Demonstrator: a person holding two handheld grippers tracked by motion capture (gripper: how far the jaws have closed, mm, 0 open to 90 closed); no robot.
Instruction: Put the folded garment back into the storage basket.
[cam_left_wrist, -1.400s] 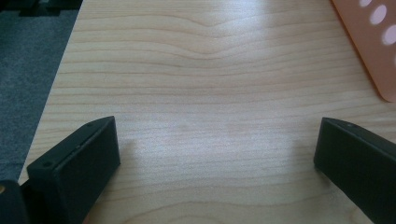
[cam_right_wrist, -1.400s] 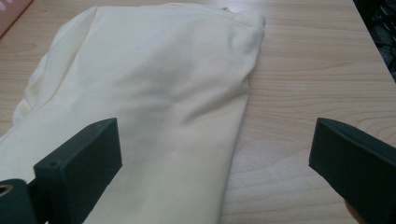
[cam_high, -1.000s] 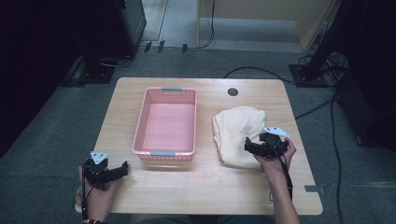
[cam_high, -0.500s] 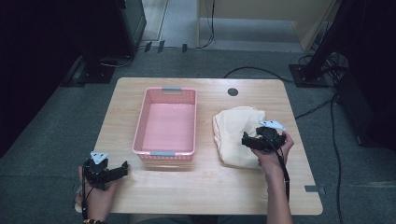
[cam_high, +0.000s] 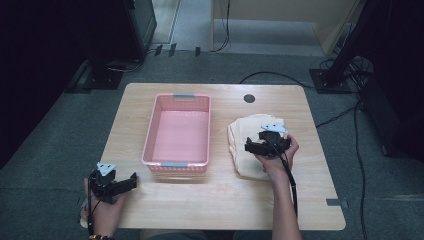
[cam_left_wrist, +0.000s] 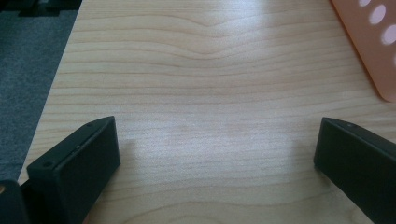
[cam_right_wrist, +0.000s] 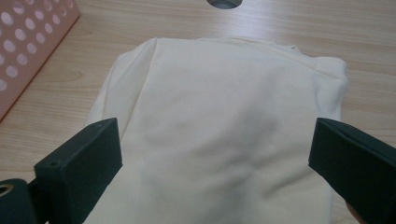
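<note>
A folded cream cloth (cam_high: 242, 150) lies on the right half of the wooden table (cam_high: 225, 200). My right gripper (cam_high: 267, 143) hovers low over its middle, jaws wide open. In the right gripper view the cloth (cam_right_wrist: 233, 107) spreads between and beyond the two black jaws of that gripper (cam_right_wrist: 215, 158), with nothing gripped. An empty pink perforated basket (cam_high: 150, 135) stands left of the cloth. My left gripper (cam_high: 114, 181) rests near the table's front left corner, also open; its own view has the gripper (cam_left_wrist: 217, 154) over bare wood.
A round cable hole (cam_high: 249, 98) is in the table behind the cloth, and it shows again as the cable hole (cam_right_wrist: 224, 3). A corner of the basket (cam_left_wrist: 373, 56) reaches into the left gripper view. Grey carpet (cam_high: 60, 150) surrounds the table, and dark equipment stands behind it.
My right gripper has slid left and a little farther from the person, from the cloth's right edge to over its middle. The left gripper has stayed put.
</note>
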